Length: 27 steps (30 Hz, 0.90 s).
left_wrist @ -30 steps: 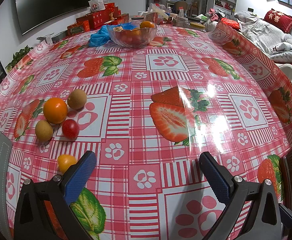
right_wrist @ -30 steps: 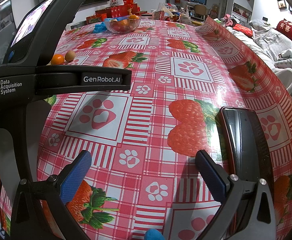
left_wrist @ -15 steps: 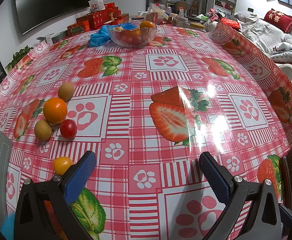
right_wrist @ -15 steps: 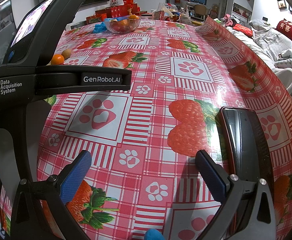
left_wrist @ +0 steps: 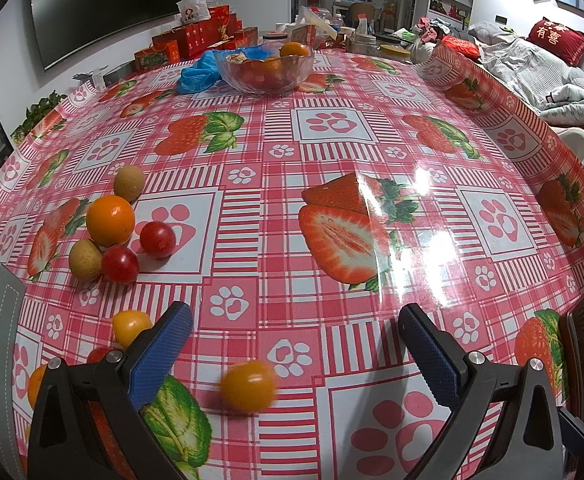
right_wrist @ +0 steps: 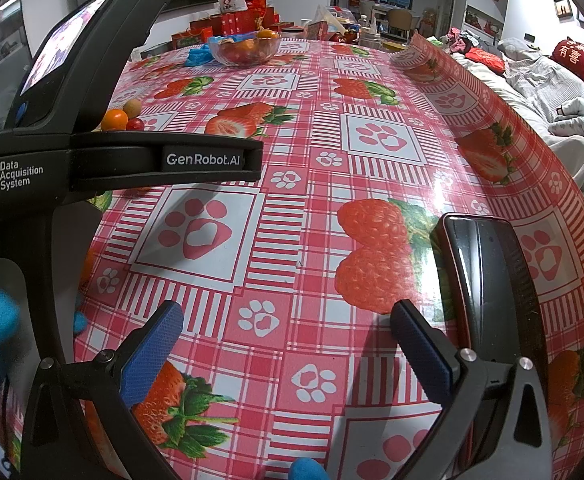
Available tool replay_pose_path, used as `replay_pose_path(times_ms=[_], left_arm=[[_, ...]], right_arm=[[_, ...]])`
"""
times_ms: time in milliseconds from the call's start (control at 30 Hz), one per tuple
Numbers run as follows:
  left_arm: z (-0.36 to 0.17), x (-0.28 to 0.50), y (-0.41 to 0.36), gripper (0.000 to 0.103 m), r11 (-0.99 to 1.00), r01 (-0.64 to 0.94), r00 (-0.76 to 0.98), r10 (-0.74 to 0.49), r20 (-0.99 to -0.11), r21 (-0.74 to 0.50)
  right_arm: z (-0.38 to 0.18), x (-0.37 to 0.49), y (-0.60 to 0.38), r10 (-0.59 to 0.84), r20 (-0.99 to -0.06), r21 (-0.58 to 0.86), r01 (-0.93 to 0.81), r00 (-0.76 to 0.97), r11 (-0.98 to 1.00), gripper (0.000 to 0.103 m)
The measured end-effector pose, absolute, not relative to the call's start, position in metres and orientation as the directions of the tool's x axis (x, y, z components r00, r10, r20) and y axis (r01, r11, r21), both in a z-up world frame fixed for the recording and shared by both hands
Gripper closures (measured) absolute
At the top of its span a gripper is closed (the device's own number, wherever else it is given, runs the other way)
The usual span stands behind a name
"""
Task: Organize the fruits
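The left gripper (left_wrist: 292,344) hangs low over the strawberry-print tablecloth (left_wrist: 332,152) with its blue fingers spread wide and nothing between them. A blurred yellow-orange fruit (left_wrist: 247,386) sits on the cloth just ahead of the jaws, nearer the left finger; its smear makes it hard to tell what kind it is, possibly a small tomato. Beside the outer edge of the left finger lies a yellow cherry tomato (left_wrist: 129,326). Farther out to the left, a loose cluster gathers: an orange (left_wrist: 110,221) with two red cherry tomatoes, one (left_wrist: 157,239) to its right and one (left_wrist: 120,264) just in front, and a tan round fruit (left_wrist: 85,259) touching the nearer red one. Another tan fruit (left_wrist: 129,183) lies just behind the orange. At the far end of the table stands a glass bowl (left_wrist: 265,66) holding orange and red fruit, with a blue plastic bag (left_wrist: 197,74) beside it. The right gripper (right_wrist: 285,332) is likewise open wide and empty above the cloth, with a dark phone-like slab (right_wrist: 488,280) lying near its right finger.
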State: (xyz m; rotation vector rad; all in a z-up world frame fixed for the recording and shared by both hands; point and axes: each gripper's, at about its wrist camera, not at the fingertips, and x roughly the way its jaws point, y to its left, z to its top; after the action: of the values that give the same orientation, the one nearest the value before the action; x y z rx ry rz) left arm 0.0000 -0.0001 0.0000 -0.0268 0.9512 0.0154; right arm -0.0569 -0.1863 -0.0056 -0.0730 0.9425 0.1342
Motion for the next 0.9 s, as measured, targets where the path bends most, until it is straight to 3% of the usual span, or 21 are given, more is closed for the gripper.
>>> replay_pose_path(times_ms=[400,600,900], left_arm=[[0.004,-0.003,0.004,0.0,1.0,0.015,0.533,-0.029,-0.846,-0.025],[0.028,-0.04,0.014,0.0,0.997,-0.006,0.628,0.068,-0.775,0.083],[0.059,-0.101,0.056,0.0,1.0,-0.003,0.664,0.008,-0.748,0.007]], right_arm=[[-0.006,-0.057,-0.186,0.083,-0.81,-0.003,-0.146,0.58,0.989,0.0],[-0.005,-0.057,-0.186,0.083,-0.81,-0.003,-0.146,0.58,0.989,0.0],[-0.005,-0.057,-0.186,0.083,-0.81,-0.003,-0.146,0.58,0.989,0.0]])
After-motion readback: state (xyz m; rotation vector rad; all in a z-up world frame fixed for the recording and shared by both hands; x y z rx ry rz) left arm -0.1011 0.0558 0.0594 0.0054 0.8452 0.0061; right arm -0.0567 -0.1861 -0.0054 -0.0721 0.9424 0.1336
